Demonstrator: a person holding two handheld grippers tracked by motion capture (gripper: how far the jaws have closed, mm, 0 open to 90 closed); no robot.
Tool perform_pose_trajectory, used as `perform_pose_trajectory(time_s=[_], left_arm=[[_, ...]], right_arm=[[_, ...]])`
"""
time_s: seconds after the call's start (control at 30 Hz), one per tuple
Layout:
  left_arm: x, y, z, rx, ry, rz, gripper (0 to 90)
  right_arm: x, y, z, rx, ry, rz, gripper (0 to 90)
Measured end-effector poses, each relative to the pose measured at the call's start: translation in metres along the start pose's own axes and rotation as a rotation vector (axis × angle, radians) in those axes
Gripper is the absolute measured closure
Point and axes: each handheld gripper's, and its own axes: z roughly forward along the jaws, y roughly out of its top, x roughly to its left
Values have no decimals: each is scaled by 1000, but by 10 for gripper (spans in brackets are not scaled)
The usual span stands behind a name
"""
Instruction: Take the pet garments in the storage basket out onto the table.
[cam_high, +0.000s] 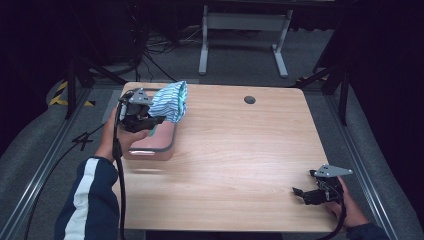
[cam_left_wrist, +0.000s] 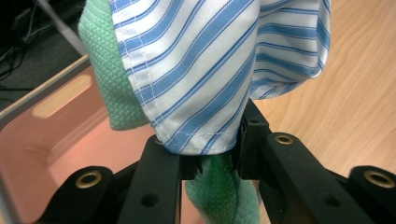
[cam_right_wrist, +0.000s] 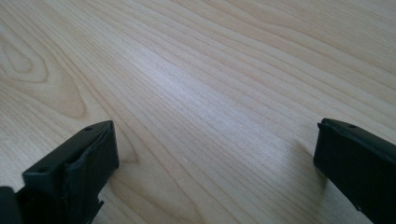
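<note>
The left gripper (cam_high: 150, 120), black with a grey three-cornered plate on top, is held raised near the table's far left corner, its jaws pointing toward the right edge and clamped tight on a bunch of cloth. The left hand (cam_high: 120, 137) wraps the gripper's body from below, and the left forearm, in a dark blue sleeve with a white stripe (cam_high: 87, 200), comes in along the left edge. A black cable hangs down from this gripper. The right gripper (cam_high: 299, 193) sits low by the near right corner, pointing left, its jaws spread wide apart with nothing between them. The right hand (cam_high: 345, 205) grips it from behind.
</note>
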Motion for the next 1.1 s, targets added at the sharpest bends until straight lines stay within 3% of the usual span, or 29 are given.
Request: perform_pose_trajectory(time_s=[0.4,0.57,0.7,1.1], left_arm=[[-34,25,26,17,-73,95,747],[-46,33,38,26,-103,116,747],[-61,42,56,52,-138,158,747],[-88,52,98,104,-200,192,746]], right_arm=[[0,0,0,0,0,0,3],[0,0,0,0,0,1,3],[0,0,0,0,0,0,3],[0,0,0,0,0,0,3]])
